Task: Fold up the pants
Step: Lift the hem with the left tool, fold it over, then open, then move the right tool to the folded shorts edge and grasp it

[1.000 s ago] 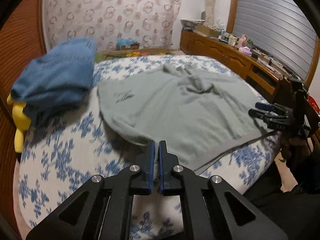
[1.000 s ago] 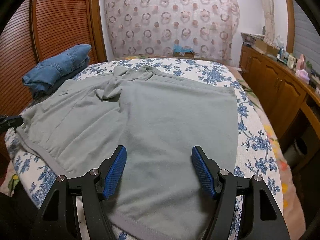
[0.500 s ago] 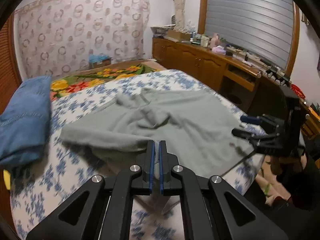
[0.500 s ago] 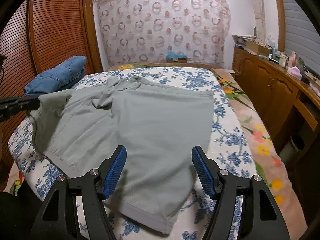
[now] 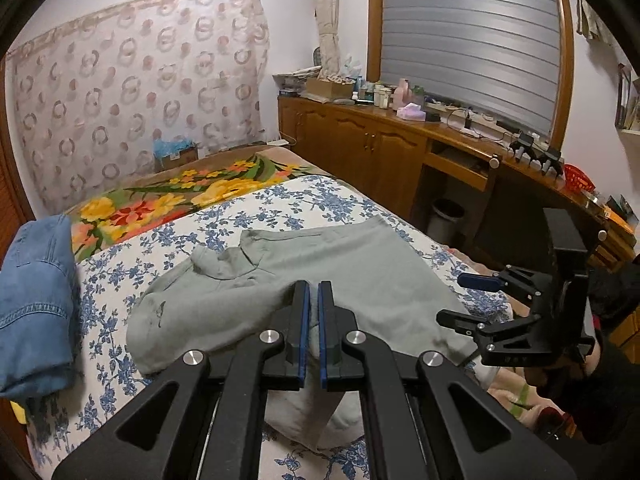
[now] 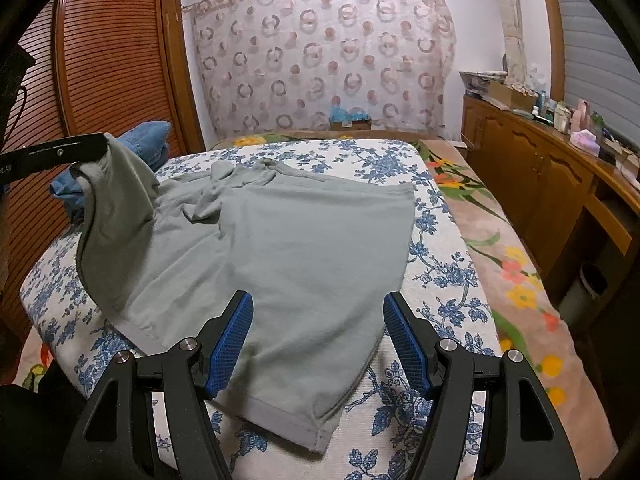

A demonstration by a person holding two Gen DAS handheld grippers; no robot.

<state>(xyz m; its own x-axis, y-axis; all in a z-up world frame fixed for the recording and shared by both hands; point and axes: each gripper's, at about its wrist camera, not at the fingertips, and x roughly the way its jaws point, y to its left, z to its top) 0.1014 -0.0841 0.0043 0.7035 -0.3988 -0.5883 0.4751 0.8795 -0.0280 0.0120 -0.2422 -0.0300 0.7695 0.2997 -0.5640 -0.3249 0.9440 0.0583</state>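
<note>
Grey-green pants (image 6: 288, 248) lie spread on the bed with the blue flowered sheet (image 6: 440, 300). My left gripper (image 5: 313, 328) is shut on the pants' left edge and holds it lifted above the bed; the cloth (image 6: 116, 192) hangs from it in the right wrist view. The pants also show in the left wrist view (image 5: 340, 264). My right gripper (image 6: 318, 344) is open and empty, just above the pants' near hem. It shows at the right in the left wrist view (image 5: 460, 300).
Folded blue jeans (image 5: 36, 300) lie at the bed's left side. A wooden cabinet (image 5: 380, 152) with bottles and clutter runs along the right wall. A slatted wooden wardrobe (image 6: 100, 60) stands at the left. A flowered blanket (image 5: 180, 196) lies beyond the sheet.
My left gripper has lifted the pants' left edge up and carried it to the right over the rest of the pants. My right gripper has risen slightly and stays open.
</note>
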